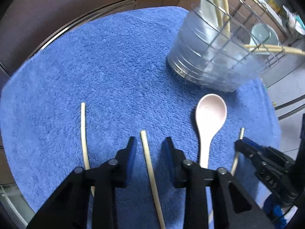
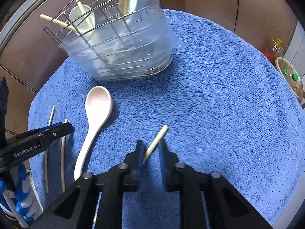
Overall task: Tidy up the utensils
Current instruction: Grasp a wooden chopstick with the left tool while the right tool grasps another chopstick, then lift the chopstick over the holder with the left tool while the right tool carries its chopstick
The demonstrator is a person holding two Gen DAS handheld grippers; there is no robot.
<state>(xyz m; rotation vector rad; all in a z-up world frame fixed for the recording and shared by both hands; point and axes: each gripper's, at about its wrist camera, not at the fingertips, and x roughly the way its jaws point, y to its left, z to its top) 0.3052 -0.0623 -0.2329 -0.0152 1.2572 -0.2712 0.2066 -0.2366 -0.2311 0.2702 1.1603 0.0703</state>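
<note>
On the blue towel (image 1: 114,66) lie several pale chopsticks and a pink spoon (image 1: 209,112). My left gripper (image 1: 149,143) is open, its fingers straddling one chopstick (image 1: 150,171) without touching; another chopstick (image 1: 83,133) lies left of it. My right gripper (image 2: 150,147) is open around a slanted chopstick (image 2: 155,144) that rests against its left pad. The spoon (image 2: 96,112) lies left of it, with two chopsticks (image 2: 63,152) beyond. The right gripper (image 1: 266,164) also shows at the left view's right edge.
A wire utensil basket in a clear plastic tub (image 1: 213,53) (image 2: 122,43) stands at the towel's far side, holding chopsticks and white spoons. Bottles and a clear container (image 2: 286,70) sit at the far right. Brown cabinet fronts lie beyond the towel.
</note>
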